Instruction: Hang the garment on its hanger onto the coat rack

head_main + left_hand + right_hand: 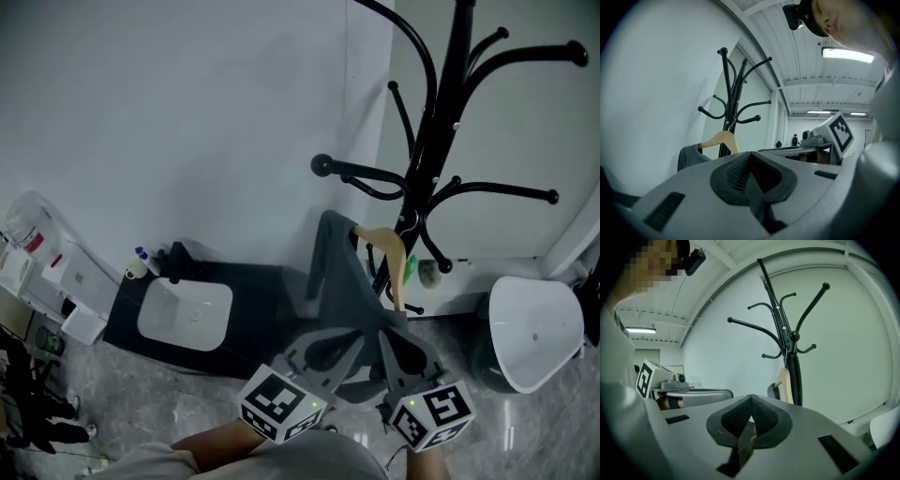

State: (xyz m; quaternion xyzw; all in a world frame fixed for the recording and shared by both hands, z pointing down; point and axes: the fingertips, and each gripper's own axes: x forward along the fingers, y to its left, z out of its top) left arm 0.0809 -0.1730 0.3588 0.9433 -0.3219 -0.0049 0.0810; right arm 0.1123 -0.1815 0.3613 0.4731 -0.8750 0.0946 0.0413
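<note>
One garment (333, 262), one hanger (394, 251), one coat rack (441, 112), left tongs (750, 157), right tongs (751, 399).

**No legible writing in view**

No word, number or brand can be read. At 6 o'clock in the head view, the left marker cube (281, 403) and the right marker cube (433, 414) carry black-and-white square patterns, not letters. At 9 o'clock, a blue-capped bottle (141, 262) is too small to read.
</note>
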